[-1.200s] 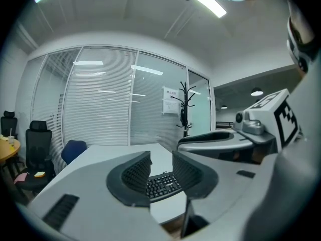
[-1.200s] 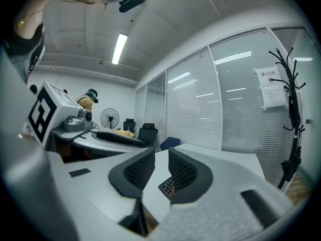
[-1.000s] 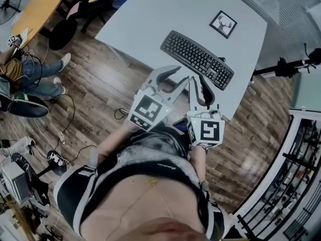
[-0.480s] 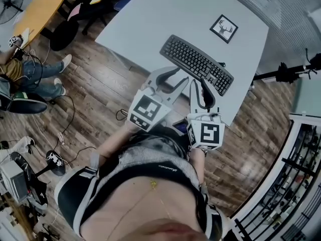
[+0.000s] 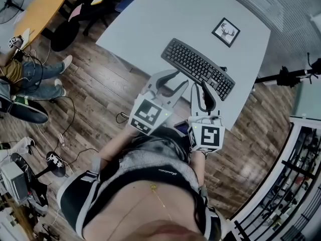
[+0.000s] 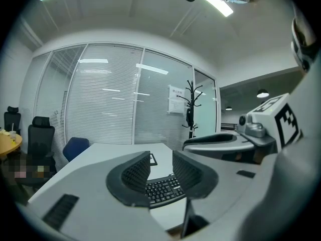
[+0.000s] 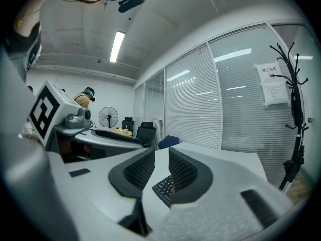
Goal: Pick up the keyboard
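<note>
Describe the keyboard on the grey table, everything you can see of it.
The keyboard is black and full-size, with a number pad at its right end, and looks like plastic. It lies flat with its keys up, set diagonally on the light grey table close to the table's near edge. A framed deer picture lies beyond it, apart from it. Nothing but the table touches it.

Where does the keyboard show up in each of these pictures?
Head view: black keyboard, upper centre-right, slantwise on the grey table.
Left gripper view: low centre, on that table.
Right gripper view: low centre, same table.
Shared landmark: the grey table.
</note>
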`<action>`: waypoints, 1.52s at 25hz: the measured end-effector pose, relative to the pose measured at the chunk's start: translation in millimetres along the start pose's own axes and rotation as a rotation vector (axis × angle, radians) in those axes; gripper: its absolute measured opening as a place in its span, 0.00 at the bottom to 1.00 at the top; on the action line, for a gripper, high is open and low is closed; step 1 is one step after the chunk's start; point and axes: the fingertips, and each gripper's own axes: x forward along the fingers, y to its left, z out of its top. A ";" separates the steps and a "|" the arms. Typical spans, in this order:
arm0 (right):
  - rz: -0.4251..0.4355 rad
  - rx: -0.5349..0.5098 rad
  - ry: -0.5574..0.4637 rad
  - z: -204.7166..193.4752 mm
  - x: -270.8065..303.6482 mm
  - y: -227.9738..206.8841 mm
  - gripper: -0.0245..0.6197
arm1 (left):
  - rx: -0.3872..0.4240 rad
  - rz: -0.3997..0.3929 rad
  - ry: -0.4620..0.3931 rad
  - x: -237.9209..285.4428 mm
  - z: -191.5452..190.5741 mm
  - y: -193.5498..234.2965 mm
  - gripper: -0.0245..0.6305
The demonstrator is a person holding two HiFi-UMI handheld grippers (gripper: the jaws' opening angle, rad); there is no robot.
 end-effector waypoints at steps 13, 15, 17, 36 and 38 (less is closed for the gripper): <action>-0.022 -0.004 0.028 -8.3 22.1 -7.6 0.17 | -0.007 -0.029 0.030 21.0 -6.1 20.8 0.21; -0.028 0.000 0.029 -9.2 25.0 -11.0 0.17 | -0.010 -0.035 0.030 25.3 -6.3 23.3 0.21; -0.031 0.003 0.033 -10.7 28.7 -14.0 0.17 | -0.012 -0.042 0.033 30.0 -6.8 25.1 0.21; -0.077 0.018 0.056 -20.3 49.7 -39.4 0.17 | -0.020 -0.125 0.066 65.7 -13.5 26.6 0.21; -0.081 0.020 0.058 -21.5 49.9 -41.8 0.17 | -0.020 -0.127 0.067 68.0 -14.0 26.1 0.21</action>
